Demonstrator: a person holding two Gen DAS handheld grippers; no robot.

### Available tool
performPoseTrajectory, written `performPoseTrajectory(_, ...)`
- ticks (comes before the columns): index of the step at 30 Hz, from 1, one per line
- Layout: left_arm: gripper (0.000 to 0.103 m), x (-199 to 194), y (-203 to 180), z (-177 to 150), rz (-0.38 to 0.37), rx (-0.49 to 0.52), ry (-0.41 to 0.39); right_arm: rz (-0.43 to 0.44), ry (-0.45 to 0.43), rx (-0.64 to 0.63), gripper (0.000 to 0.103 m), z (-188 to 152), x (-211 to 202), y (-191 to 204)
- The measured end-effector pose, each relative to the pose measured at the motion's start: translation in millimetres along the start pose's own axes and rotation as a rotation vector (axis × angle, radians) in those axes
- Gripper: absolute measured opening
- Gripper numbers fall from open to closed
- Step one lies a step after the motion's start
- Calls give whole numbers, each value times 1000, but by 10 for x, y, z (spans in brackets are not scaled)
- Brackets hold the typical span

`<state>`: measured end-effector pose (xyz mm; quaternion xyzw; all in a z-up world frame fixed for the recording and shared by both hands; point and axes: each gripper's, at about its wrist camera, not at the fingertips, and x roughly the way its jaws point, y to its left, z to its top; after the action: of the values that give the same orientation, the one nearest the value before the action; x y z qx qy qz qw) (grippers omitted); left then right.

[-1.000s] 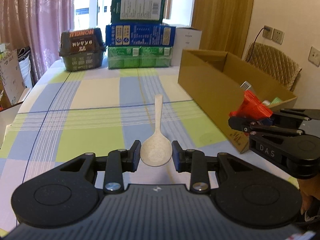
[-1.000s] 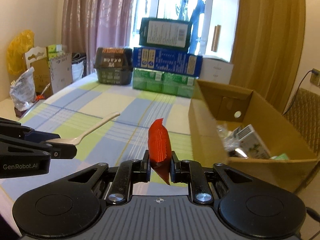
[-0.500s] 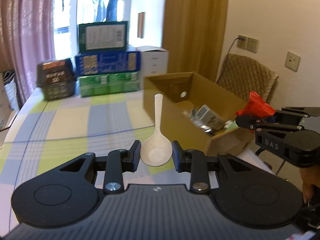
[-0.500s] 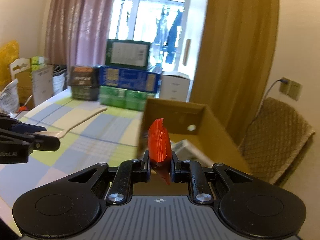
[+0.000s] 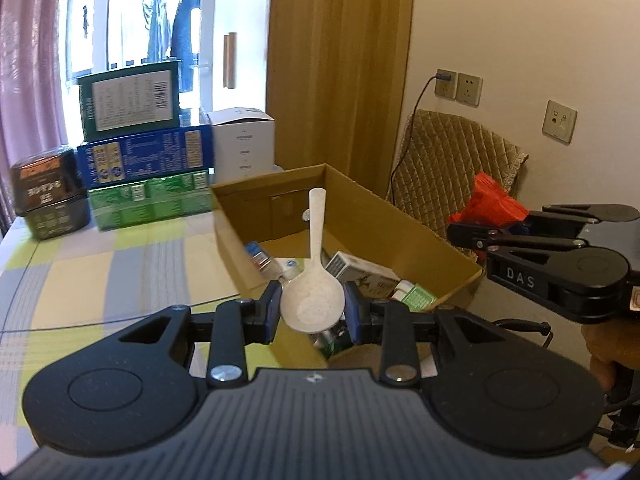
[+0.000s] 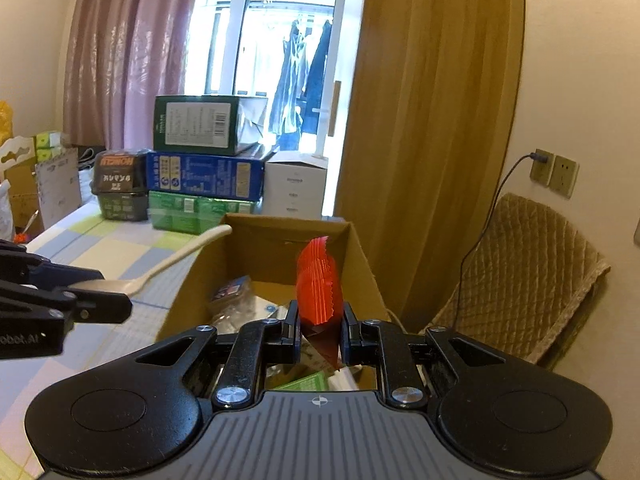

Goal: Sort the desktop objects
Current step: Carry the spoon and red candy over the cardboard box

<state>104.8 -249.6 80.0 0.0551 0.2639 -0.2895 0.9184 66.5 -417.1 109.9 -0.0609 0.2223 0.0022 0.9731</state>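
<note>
Both grippers now swung from table to over box (image 5: 416, 236). Left gripper (image 5: 311, 307) clamps spoon (image 5: 313, 288) by bowl; right gripper (image 6: 320, 330) pinches red packet (image 6: 319, 283). Lower inside walls, release one at a time, w/o clashing.

The cardboard box's (image 6: 362, 254) near wall was hidden behind the right hand-held gripper (image 6: 320, 330). Small packets inside the box (image 5: 360, 270) were blurred, their print unreadable. At nine o'clock, the left hand-held gripper (image 6: 100, 306) was cut off by the frame edge.
</note>
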Motion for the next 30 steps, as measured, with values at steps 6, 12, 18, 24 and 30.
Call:
performPoseTrajectory(6, 27, 321, -85, 95, -13, 14, 16, 12, 15, 2, 14, 51, 180, -175)
performPoseTrajectory(12, 27, 564, -76, 152, -19, 22, 35, 20, 32, 12, 14, 94, 356, -256)
performPoseTrajectory(18, 27, 691, -18, 176, -18, 8, 40, 24, 45, 9, 14, 95, 460, -263)
performPoseTrajectory(24, 28, 767, 14, 191, -20, -4, 37, 24, 50, 7, 14, 95, 505, -278)
performPoseTrajectory(30, 41, 796, 30, 193, -6, 8, 18, 22, 60, 20, 14, 87, 543, -309)
